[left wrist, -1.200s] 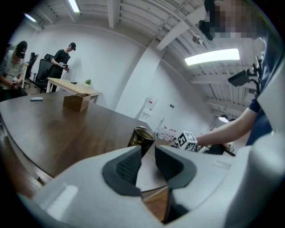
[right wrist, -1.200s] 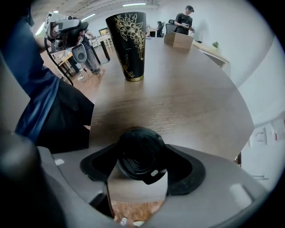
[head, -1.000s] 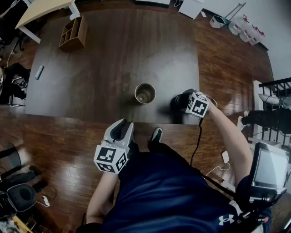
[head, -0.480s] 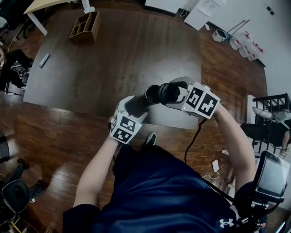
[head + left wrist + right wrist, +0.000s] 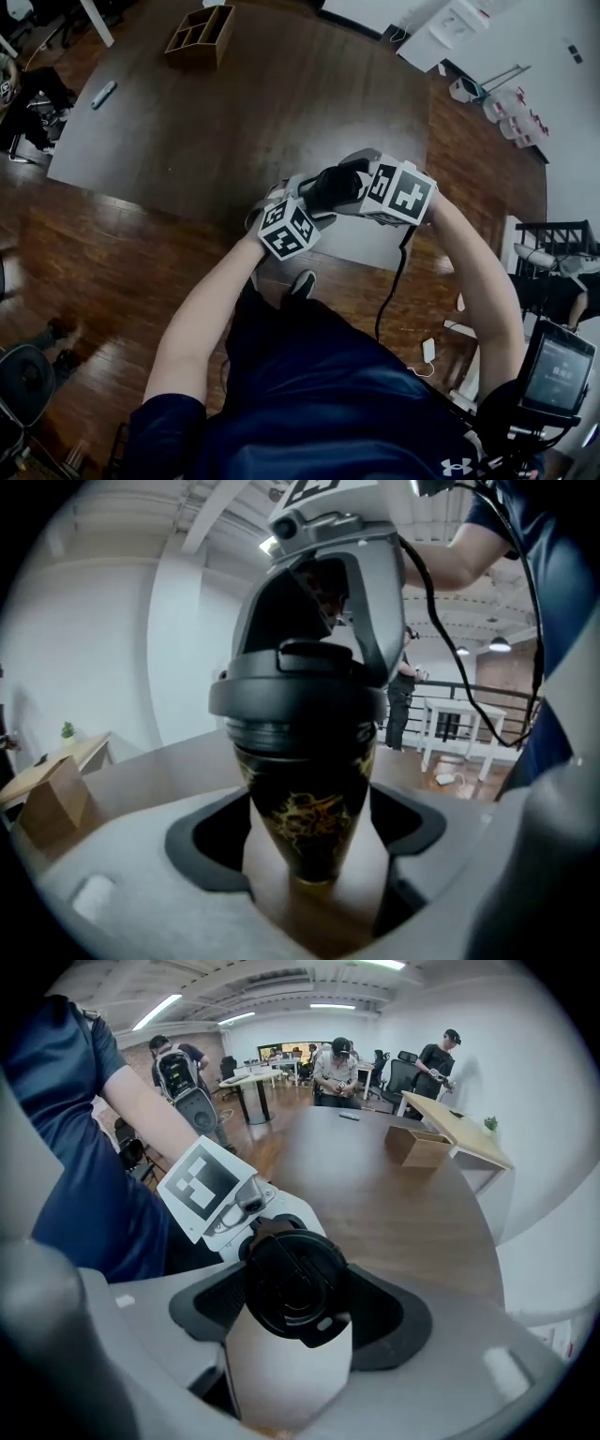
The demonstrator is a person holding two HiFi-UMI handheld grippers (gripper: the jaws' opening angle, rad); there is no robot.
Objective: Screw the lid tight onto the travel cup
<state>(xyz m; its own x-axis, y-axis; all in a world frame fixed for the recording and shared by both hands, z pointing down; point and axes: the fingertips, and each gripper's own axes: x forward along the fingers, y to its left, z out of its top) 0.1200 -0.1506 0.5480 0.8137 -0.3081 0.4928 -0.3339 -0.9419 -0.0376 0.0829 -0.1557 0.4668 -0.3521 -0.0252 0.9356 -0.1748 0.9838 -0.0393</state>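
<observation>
The travel cup (image 5: 305,799), black with a gold pattern, stands on the dark table (image 5: 234,112) near its front edge. In the head view both grippers cover it. The black lid (image 5: 295,691) sits on the cup's rim, and my right gripper (image 5: 298,1307) comes down from above, shut on the lid (image 5: 295,1283). My left gripper (image 5: 307,841) reaches in from the side, level with the cup's lower body. Its jaws have just been opening. The cup stands between them with a gap showing at each pad.
A wooden organiser box (image 5: 200,30) and a small grey stick-shaped object (image 5: 103,94) lie at the table's far left. The table's front edge runs just behind the grippers. Several people sit or stand round desks (image 5: 450,1124) beyond the table.
The right gripper lifted the lid from the table at the right and carried it left onto the cup. The left gripper came up from below the table edge to the cup.
</observation>
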